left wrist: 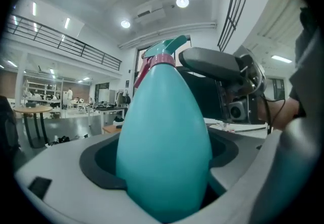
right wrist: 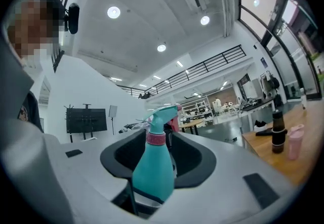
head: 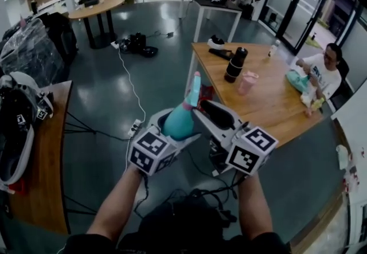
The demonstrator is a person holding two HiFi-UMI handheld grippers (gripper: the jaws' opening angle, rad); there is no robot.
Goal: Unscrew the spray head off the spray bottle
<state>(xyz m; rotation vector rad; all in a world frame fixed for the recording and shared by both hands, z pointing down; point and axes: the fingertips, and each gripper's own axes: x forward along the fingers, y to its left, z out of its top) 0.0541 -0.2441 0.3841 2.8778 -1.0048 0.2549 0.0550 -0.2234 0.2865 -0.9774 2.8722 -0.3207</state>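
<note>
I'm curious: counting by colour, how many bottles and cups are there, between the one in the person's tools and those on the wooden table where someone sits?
Teal plastic spray bottle: 1
Tall black flask: 1
Pink cup: 1
Small clear bottle: 1
Total: 4

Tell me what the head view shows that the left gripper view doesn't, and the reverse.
Head view only: a black flask and a pink cup on the wooden table, and a seated person beyond it. Left gripper view only: the left gripper seen close up, its tongs closed on the spray bottle around its wide body. Both: the teal bottle with its spray head on, and the right gripper beside the top.
</note>
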